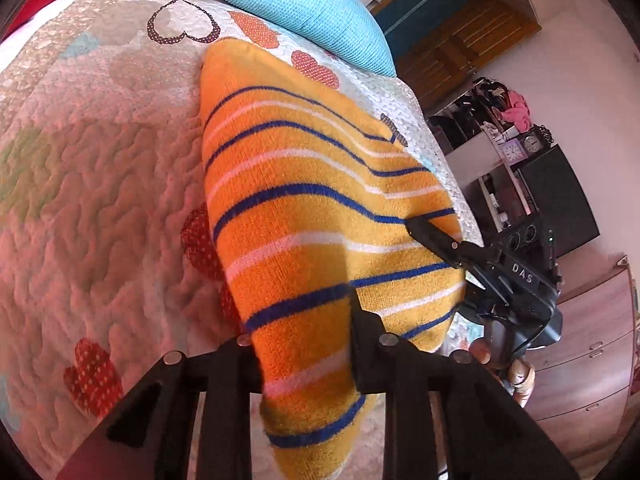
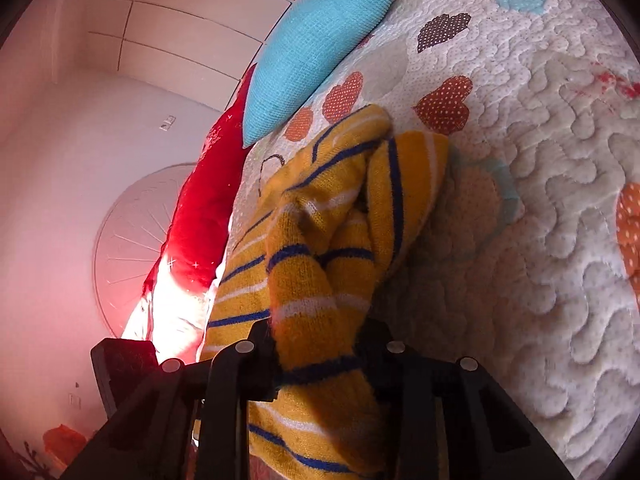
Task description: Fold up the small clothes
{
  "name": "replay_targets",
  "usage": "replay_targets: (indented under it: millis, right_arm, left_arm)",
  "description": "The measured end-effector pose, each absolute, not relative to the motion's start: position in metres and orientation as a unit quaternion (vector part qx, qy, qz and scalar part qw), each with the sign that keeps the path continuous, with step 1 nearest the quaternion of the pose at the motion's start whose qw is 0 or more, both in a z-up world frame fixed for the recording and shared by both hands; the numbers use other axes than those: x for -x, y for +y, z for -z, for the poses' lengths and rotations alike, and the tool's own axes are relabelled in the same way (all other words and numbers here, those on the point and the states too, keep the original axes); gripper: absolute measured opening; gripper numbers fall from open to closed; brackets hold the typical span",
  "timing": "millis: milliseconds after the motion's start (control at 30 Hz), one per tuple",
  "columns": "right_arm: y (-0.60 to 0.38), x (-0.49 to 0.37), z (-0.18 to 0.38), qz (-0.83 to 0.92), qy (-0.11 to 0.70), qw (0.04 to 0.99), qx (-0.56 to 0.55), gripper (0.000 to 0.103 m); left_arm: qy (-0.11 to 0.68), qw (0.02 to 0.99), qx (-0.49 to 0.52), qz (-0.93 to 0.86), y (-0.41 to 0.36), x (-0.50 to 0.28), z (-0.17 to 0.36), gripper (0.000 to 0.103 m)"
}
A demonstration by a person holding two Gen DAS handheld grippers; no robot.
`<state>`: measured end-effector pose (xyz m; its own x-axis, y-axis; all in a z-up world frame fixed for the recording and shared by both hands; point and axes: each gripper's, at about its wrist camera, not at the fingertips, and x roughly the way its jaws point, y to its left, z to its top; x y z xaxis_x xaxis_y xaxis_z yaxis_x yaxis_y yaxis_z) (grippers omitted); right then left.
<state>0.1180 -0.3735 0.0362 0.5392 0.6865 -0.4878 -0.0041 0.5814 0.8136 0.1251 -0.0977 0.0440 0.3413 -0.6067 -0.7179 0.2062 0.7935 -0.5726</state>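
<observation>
The bed (image 1: 100, 184) fills most of both views, covered by a white quilt (image 2: 540, 240) stitched in wavy lines and patched with dotted hearts in red, orange, brown and pale blue. A blue pillow (image 1: 304, 12) lies at the head end on the quilt, and a red cushion (image 2: 208, 200) sits along the bed's far edge beside it. The garment (image 1: 304, 208), a knit piece in yellow-orange with blue and white stripes, lies partly spread on the quilt near the bed's edge, its far end just short of the pillow. Its near edge is lifted at 2 points. The left gripper (image 1: 308, 344) is clamped on 1 corner of the garment, cloth bunched between its black fingers and hanging below them. The right gripper (image 2: 320, 344) is clamped on another part of the same edge, where the knit is folded and twisted into a thick wad between its fingers. In the left view the right gripper appears at the garment's right side, its fingers (image 1: 432, 236) resting on the cloth, with a person's hand (image 1: 516, 376) below it. Beyond the bed stand a wooden dresser (image 1: 592, 344) and shelves (image 1: 500, 132) holding 2 clocks.
</observation>
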Motion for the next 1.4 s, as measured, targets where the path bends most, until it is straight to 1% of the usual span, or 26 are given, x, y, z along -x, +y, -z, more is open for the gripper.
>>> replay_targets:
  millis: [67,100,133,167,200,233,300,333,433,500,633,667,700,733,767,833,900,1033,1133,1200,1233,1267,1333,1400]
  right_arm:
    - [-0.368,-0.098,-0.036,-0.228,0.434,0.783,-0.382,0.031]
    - [-0.365,-0.089,-0.033,-0.223,0.440,0.788,-0.369,0.034]
    - [-0.363,-0.080,-0.030,-0.212,0.444,0.797,-0.351,0.042]
    - [-0.364,-0.070,-0.028,-0.201,0.443,0.807,-0.333,0.050]
    - [-0.367,-0.061,-0.028,-0.193,0.439,0.814,-0.328,0.051]
    - [-0.372,-0.051,-0.029,-0.189,0.431,0.818,-0.332,0.051]
    - [-0.383,-0.030,-0.036,-0.166,0.409,0.833,-0.334,0.051]
    - [-0.390,-0.020,-0.043,-0.148,0.390,0.846,-0.332,0.053]
    - [-0.399,0.004,-0.067,-0.119,0.333,0.879,-0.319,0.053]
    - [-0.391,0.003,-0.076,-0.131,0.320,0.888,-0.304,0.053]
    - [-0.370,-0.008,-0.057,-0.149,0.347,0.883,-0.280,0.053]
    - [-0.366,-0.011,-0.047,-0.147,0.358,0.880,-0.277,0.048]
    - [-0.363,-0.015,-0.039,-0.157,0.371,0.870,-0.283,0.040]
    - [-0.367,-0.013,-0.034,-0.181,0.381,0.857,-0.296,0.028]
    - [-0.370,-0.012,-0.034,-0.199,0.382,0.848,-0.310,0.025]
    - [-0.375,-0.007,-0.039,-0.241,0.379,0.823,-0.347,0.022]
    - [-0.378,0.001,-0.042,-0.272,0.386,0.798,-0.375,0.022]
    - [-0.372,0.009,-0.031,-0.243,0.441,0.790,-0.349,0.021]
    - [-0.371,0.000,-0.015,-0.234,0.480,0.772,-0.345,0.025]
    - [-0.376,-0.003,-0.017,-0.244,0.486,0.768,-0.338,0.033]
    - [-0.381,-0.002,-0.021,-0.236,0.479,0.777,-0.333,0.042]
    - [-0.387,0.001,-0.028,-0.223,0.468,0.792,-0.322,0.053]
    - [-0.399,0.008,-0.042,-0.191,0.429,0.827,-0.308,0.060]
    - [-0.410,0.016,-0.051,-0.178,0.386,0.843,-0.330,0.063]
  left_arm:
    - [0.514,0.797,0.188,0.256,-0.092,-0.108,-0.046,0.023]
    - [0.518,0.797,0.184,0.249,-0.089,-0.099,-0.043,0.026]
    - [0.526,0.797,0.180,0.237,-0.087,-0.092,-0.038,0.029]
    - [0.533,0.798,0.175,0.220,-0.083,-0.086,-0.032,0.039]
    - [0.533,0.803,0.171,0.205,-0.080,-0.079,-0.027,0.047]
    - [0.528,0.809,0.169,0.197,-0.076,-0.071,-0.026,0.050]
    - [0.518,0.820,0.164,0.182,-0.069,-0.053,-0.030,0.063]
    - [0.510,0.828,0.156,0.173,-0.067,-0.043,-0.035,0.065]
    - [0.467,0.864,0.120,0.148,-0.066,-0.009,-0.056,0.074]
    - [0.443,0.881,0.105,0.128,-0.066,0.011,-0.065,0.083]
    - [0.430,0.890,0.109,0.108,-0.060,0.030,-0.072,0.084]
    - [0.430,0.890,0.109,0.104,-0.059,0.032,-0.072,0.084]
    - [0.432,0.890,0.106,0.097,-0.058,0.032,-0.071,0.084]
    - [0.437,0.889,0.104,0.088,-0.057,0.031,-0.070,0.084]
    - [0.441,0.888,0.105,0.081,-0.053,0.033,-0.067,0.084]
    - [0.446,0.885,0.115,0.075,-0.049,0.035,-0.066,0.084]
    - [0.446,0.884,0.118,0.074,-0.048,0.039,-0.066,0.084]
    - [0.444,0.887,0.098,0.075,-0.057,0.042,-0.069,0.084]
    - [0.443,0.888,0.091,0.078,-0.062,0.042,-0.070,0.084]
    - [0.442,0.890,0.088,0.077,-0.063,0.043,-0.071,0.084]
    - [0.441,0.890,0.086,0.076,-0.063,0.044,-0.071,0.084]
    - [0.440,0.891,0.084,0.076,-0.064,0.045,-0.071,0.084]
    - [0.437,0.893,0.079,0.073,-0.065,0.048,-0.071,0.084]
    - [0.431,0.896,0.077,0.072,-0.066,0.050,-0.072,0.084]
